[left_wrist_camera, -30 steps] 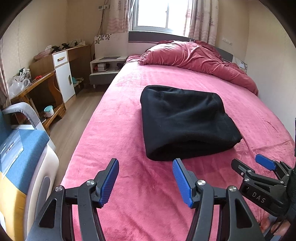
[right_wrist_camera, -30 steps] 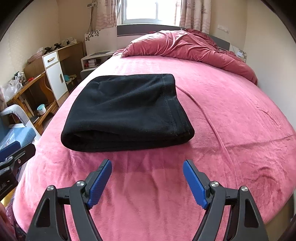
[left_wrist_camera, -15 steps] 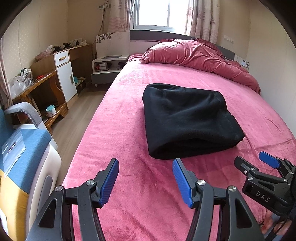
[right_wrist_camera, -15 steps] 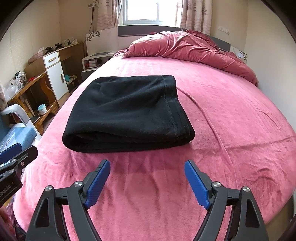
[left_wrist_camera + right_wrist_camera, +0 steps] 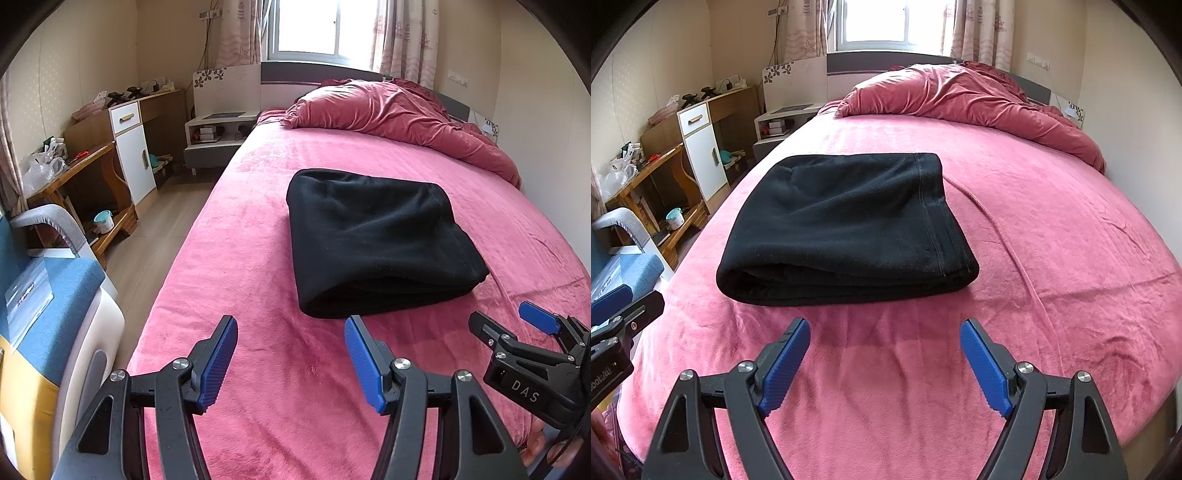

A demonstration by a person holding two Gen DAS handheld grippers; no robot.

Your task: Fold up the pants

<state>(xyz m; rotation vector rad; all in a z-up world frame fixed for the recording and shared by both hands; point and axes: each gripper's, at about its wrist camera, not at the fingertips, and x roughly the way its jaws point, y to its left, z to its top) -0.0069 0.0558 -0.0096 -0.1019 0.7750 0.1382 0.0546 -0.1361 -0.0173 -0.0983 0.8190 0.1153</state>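
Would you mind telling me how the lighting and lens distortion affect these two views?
Left wrist view: the window is blown out white, and fisheye curvature bends the bed edges, with dark vignette corners. Right wrist view: the same overexposed window; the black pants lose fold detail in shadow, though the seam stays sharp. Both grippers look in focus.

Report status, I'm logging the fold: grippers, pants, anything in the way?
Left gripper open, empty. Right gripper open, empty. Black pants folded flat on the bed, clear of both. Nothing between grippers and pants.
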